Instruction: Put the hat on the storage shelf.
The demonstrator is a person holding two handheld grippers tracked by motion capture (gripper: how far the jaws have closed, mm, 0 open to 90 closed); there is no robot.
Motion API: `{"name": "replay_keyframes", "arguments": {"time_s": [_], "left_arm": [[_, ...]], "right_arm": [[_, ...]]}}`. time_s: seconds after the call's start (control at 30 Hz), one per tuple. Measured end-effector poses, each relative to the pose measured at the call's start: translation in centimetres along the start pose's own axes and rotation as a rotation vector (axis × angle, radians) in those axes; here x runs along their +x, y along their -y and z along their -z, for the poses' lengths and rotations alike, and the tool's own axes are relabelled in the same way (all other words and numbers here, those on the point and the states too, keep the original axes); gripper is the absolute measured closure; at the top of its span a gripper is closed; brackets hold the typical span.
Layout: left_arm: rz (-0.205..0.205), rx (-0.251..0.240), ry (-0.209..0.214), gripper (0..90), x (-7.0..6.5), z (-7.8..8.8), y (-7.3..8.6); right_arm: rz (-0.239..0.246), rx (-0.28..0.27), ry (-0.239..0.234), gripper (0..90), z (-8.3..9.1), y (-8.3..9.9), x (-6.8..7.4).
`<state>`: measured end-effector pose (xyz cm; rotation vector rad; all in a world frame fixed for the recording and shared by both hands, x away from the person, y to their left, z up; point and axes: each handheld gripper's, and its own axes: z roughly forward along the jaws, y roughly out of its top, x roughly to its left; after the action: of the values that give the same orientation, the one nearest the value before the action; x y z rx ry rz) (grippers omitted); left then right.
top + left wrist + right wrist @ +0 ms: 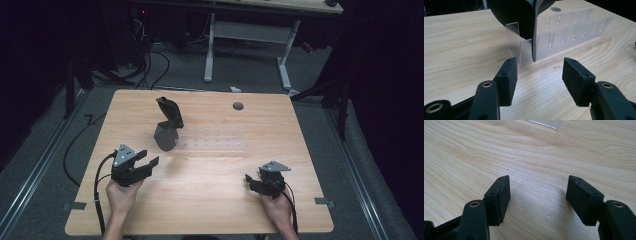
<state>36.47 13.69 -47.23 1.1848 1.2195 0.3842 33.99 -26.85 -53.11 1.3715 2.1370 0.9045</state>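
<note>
While the high view sets out the whole wooden table [210, 200], both grippers sit near its near edge, each held in a hand coming up from the bottom. The left gripper [148, 163] lies toward the near-left corner, its jaws spread and holding nothing, aimed toward the table's middle. The right gripper [251, 181] lies toward the near-right corner, jaws likewise parted and empty. A dark, twisted, vase-like object [167, 125] stands left of the table's centre, and just to its right a clear plastic rack [215, 142] lies as a faint pale strip toward the centre. A small round grommet hole [238, 106] sits near the far edge. From the left gripper view the rack [566, 32] is far plainer: a transparent slotted wall in two rows, with a curved clear end piece touching the base of the dark object [521, 17], all beyond the spread pads [507, 80]. Along the right gripper view, the open pads [499, 200] hover over bare wood grain, with a clear plastic corner [546, 123] at the top edge.
</note>
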Motion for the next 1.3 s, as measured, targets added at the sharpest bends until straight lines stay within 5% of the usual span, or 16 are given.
{"name": "replay_keyframes", "arguments": {"time_s": [0.47,1.3], "left_arm": [[0.039,0.029,0.022,45.4,-0.5,0.4,1.5],[0.036,0.122,0.035,43.7,-1.7,-0.5,4.6]], "right_arm": [[0.001,0.0,-0.001,36.1,0.0,0.0,0.0],[0.001,-0.001,-0.001,36.1,0.0,0.0,0.0]]}}
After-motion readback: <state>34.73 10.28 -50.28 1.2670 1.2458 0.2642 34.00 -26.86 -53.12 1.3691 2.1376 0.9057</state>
